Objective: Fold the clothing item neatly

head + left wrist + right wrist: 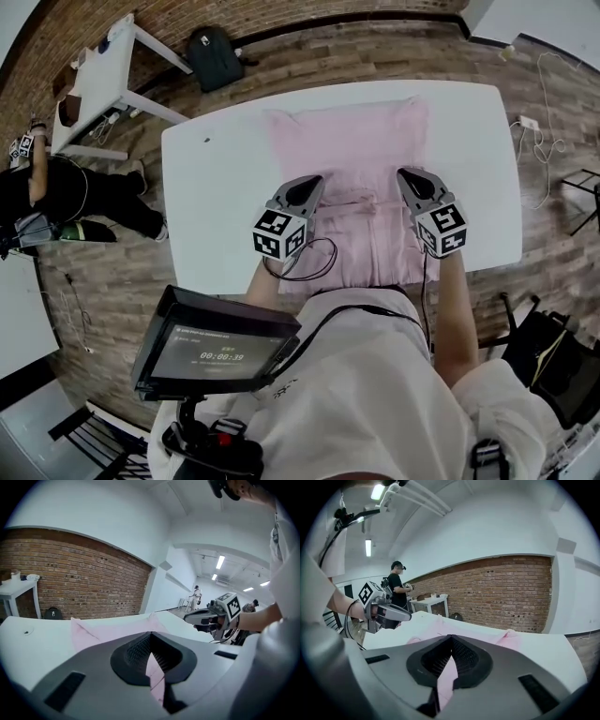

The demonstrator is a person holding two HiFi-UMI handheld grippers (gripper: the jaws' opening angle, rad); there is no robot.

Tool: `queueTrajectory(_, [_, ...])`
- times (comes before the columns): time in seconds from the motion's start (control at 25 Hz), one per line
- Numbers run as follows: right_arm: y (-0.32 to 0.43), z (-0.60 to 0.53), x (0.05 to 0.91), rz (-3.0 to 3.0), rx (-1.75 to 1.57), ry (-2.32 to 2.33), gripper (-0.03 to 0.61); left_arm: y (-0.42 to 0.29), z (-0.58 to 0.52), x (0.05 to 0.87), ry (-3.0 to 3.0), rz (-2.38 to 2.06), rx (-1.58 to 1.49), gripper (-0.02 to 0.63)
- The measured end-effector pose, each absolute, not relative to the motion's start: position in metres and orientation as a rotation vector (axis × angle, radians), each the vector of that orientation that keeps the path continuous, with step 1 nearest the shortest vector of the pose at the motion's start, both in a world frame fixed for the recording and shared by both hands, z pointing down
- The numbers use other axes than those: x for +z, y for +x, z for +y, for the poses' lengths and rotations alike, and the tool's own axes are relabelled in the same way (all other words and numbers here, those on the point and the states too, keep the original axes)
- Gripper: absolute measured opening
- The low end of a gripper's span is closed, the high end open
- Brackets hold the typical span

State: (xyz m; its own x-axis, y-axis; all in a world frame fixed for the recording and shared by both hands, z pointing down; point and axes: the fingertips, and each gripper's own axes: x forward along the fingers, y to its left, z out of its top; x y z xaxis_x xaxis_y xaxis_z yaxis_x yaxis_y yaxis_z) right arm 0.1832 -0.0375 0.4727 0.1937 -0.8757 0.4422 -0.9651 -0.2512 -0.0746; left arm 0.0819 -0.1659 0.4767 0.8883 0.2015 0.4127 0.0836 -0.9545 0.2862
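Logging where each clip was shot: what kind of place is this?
Probably a recording studio or lab, not a home: a bare brick wall, a plain white table on a wood floor, and another person standing by, apparently with similar gear.

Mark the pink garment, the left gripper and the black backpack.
pink garment [347, 141], head view, flat far part.
left gripper [313, 184], head view, tips of its fingers.
black backpack [214, 58], head view, middle of the bag.

Pink garment [347, 141] spread flat on white counter [216, 187]; near portion bunched between left gripper [315, 182] and right gripper [405, 174], jaws of both pinched on cloth. Dark monitor [216, 352] lower left. Black backpack [214, 58] on wood floor [375, 47]. Small white table [98, 70] far left.
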Motion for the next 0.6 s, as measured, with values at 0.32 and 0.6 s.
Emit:
queueTrajectory(0.32, [0.168,-0.028,0.452,-1.763,0.528,2.302,0.003,0.069,-0.159,0.476,2.807,0.203,0.601,0.002])
queueTrajectory(0.6, [0.152,-0.012,0.439,-1.776,0.491,2.304,0.003,0.062,-0.139,0.452,2.832,0.253,0.535,0.002])
